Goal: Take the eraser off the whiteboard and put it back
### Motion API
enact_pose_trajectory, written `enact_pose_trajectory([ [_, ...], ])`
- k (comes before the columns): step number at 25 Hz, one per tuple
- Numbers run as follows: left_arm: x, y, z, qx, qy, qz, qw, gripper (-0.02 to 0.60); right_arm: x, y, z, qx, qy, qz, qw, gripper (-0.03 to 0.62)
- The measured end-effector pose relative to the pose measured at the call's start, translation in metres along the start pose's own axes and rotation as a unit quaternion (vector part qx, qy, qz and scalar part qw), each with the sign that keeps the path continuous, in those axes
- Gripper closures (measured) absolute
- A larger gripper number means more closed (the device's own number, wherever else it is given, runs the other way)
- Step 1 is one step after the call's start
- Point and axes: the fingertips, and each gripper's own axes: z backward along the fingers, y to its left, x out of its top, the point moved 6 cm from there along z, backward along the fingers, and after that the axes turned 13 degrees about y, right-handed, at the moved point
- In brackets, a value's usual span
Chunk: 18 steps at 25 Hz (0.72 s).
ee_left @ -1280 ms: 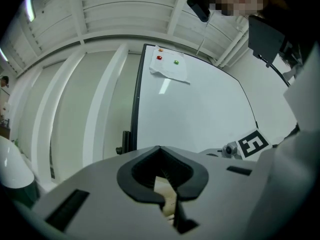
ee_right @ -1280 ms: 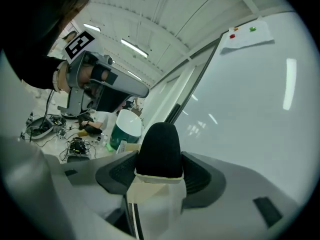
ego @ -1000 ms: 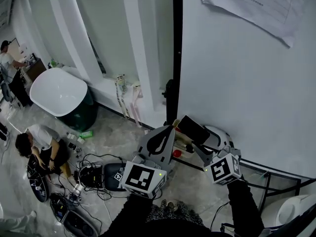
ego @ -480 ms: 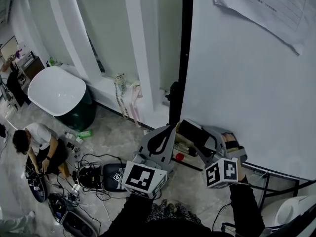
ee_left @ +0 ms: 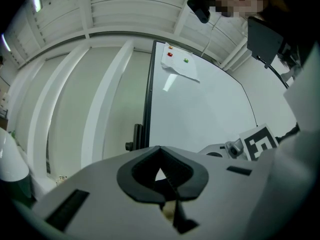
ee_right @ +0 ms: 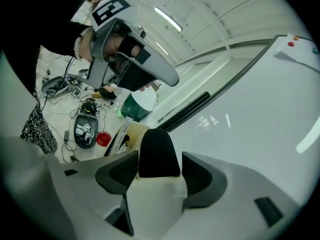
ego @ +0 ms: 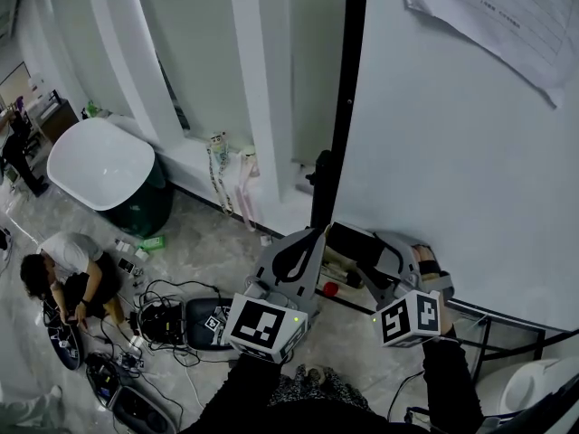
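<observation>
The eraser point(ego: 351, 238), black felt on a white body, sits between the jaws of my right gripper point(ego: 366, 253), shut on it. It hangs just in front of the lower left corner of the whiteboard point(ego: 452, 170), off the surface. In the right gripper view the eraser point(ee_right: 158, 151) stands upright between the dark pads, with the board point(ee_right: 260, 99) to the right. My left gripper point(ego: 317, 235) hangs beside it to the left, jaws shut and empty, pointing at the board's black edge point(ee_left: 146, 109).
Below the eraser runs the board's tray point(ee_right: 122, 136) with markers and a red ball point(ego: 327, 288). A paper sheet point(ego: 498, 16) hangs high on the board. A person point(ego: 63, 269) sits on the floor among cables point(ego: 154, 324), near a white round seat point(ego: 99, 165).
My right gripper has rolled about its own line with the eraser still in it, staying in about the same place. The left gripper has kept still.
</observation>
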Motion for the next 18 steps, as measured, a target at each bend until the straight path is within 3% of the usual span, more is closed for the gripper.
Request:
enact_pose_trajectory([
  [6,-0.001,0.002,-0.002,0.001,0.001,0.003,1.0,0.575,-0.004,-0.006,0.013,0.009,-0.029,-0.067,0.997,0.316],
  [18,-0.002,0.0,-0.005,-0.002,0.003,0.002,1.0,0.575,-0.011,0.009,-0.002,0.04,-0.027,-0.076,0.996,0.318],
])
